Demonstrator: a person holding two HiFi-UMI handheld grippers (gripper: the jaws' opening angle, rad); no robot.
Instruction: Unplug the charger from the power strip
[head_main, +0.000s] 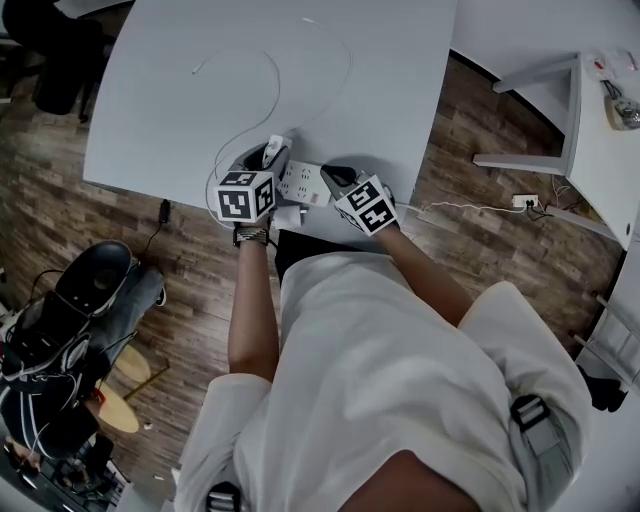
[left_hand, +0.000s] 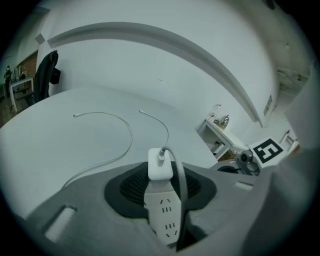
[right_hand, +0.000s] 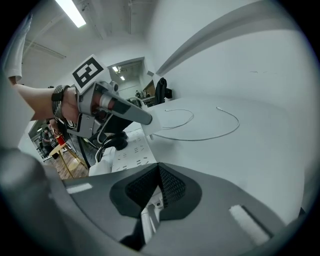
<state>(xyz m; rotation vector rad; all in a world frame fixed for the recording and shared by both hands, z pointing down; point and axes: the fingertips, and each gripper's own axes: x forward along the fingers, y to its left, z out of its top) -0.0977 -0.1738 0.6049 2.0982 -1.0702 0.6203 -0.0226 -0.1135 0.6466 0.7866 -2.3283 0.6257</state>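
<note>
**Shirt up close, charger in my pinch**

White shirt (head_main: 400, 380) fills the near part of the head view. At the left end of the power strip (head_main: 303, 185), my left gripper (left_hand: 161, 180) has its fingers pinching the white charger (left_hand: 160, 167) by its sides. I think the charger is just out of its holes, very close above the strip. At the strip's right end, my right gripper (right_hand: 156, 186) squeezes the strip to hold it down.

What could go wrong? The cable (left_hand: 181, 175) bends from the charger back down beside the strip. If I lift fast, it could catch and tug the strip. The strip lies at the near edge of the table (head_main: 380, 80), so a tug could drag it off. The charger is smooth, so it could slip out.

Past the strip, the table is white and smooth, with thin cable loops on it. Below is a brown wood floor (head_main: 190, 300). Far right of the strip stands another white table (head_main: 600, 170).
</note>
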